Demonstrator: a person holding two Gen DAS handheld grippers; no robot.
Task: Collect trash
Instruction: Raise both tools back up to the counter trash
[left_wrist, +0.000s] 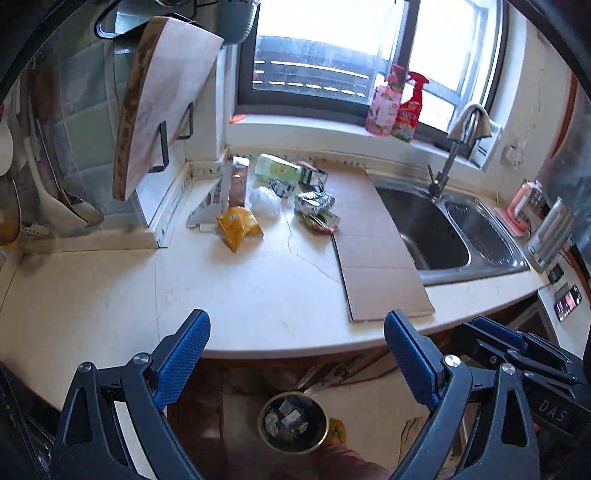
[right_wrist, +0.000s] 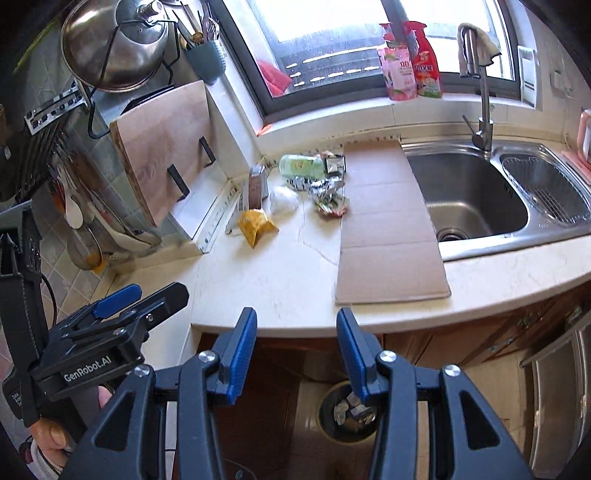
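Below my two grippers, left (left_wrist: 297, 354) and right (right_wrist: 296, 349), both parted and empty, a cracked white kitchen counter (left_wrist: 258, 288) curves beneath a window (left_wrist: 332, 55). Wrappers and cartons (left_wrist: 314, 201) cluster near its back wall beside flat cardboard (left_wrist: 373, 251) and a steel sink (left_wrist: 436, 236); a bin (left_wrist: 293, 422) sits on the floor.

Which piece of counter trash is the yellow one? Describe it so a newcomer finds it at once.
Start at the steel sink, then cross the flat cardboard sheet to the white counter. The trash cluster sits near the back wall; the yellow packet is its nearest piece, beside a white wad. It is the only yellow item there.
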